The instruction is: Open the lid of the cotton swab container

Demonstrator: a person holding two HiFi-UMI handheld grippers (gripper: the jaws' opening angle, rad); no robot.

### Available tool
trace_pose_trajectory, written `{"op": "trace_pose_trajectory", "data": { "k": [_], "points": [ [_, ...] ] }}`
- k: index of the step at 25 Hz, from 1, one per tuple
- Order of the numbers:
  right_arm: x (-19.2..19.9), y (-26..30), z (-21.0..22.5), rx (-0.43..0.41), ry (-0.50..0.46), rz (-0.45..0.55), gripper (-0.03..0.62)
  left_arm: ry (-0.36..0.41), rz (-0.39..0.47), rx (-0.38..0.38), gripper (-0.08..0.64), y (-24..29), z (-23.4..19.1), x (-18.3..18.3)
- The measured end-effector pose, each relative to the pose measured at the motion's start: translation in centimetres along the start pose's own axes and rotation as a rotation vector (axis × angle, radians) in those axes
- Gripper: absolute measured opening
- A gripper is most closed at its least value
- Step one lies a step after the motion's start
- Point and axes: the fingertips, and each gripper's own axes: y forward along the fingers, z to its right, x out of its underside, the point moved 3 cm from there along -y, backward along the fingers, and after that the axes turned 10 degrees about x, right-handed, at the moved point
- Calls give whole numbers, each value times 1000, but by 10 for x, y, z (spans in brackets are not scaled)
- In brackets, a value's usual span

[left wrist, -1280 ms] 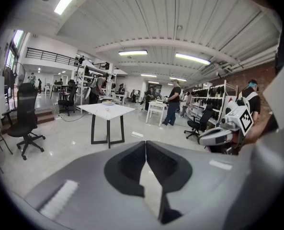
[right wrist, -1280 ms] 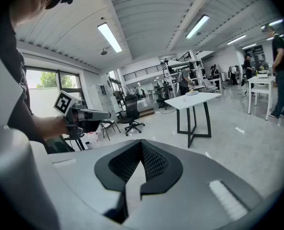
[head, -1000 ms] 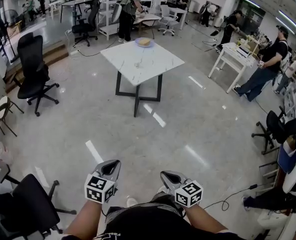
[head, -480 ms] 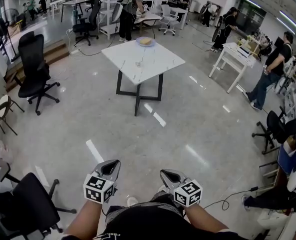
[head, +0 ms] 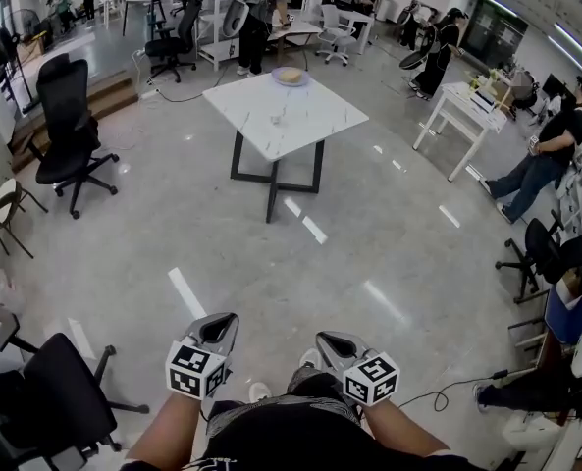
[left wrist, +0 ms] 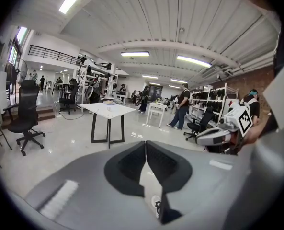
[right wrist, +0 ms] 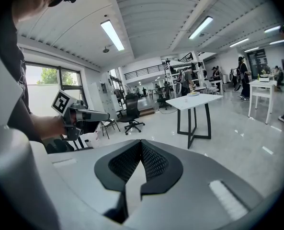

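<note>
Left tool (head: 224,321): clenched, jaws meet at the tips, nothing between them. Right tool (head: 324,340): clenched too, jaws together, empty. Both are held low in front of the person's torso, side by side and apart, marker cubes facing up, pointing out over the floor (head: 300,283). Neither has shifted in the head view compared with a second ago.

Cotton swab container (head: 276,119): a tiny pale item mid-table, too small to confirm, well apart from both tools. The white table (head: 320,126) with black legs stands far ahead; a plate (head: 291,76) with something yellowish sits near its far corner.

Changes vs the earlier frames: the table sits a bit further right and slightly larger in the head view. The person in black (head: 555,145) at the right has moved toward the right edge. Another person in black (head: 438,47) now stands beyond the small white table (head: 467,106).

Black office chair (head: 67,126) at left, same spot.
</note>
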Motion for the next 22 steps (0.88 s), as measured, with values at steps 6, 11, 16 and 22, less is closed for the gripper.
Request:
{"op": "trace_pose_trajectory", "data": {
  "k": [6,11,16,22],
  "points": [
    [3,12,10,-1,25,-14,0,-11,-6,-2,60,10,-4,2],
    [-6,35,25,-17,42,-16,0,-19,-13,-21,60,23,-17,-4],
    [-31,69,40,-41,39,-6,0,-26,-16,-46,60,39,-40,-18],
    [-65,106,73,-50,37,11,0,-22,-17,-52,60,76,-69,-43]
  ]
}}
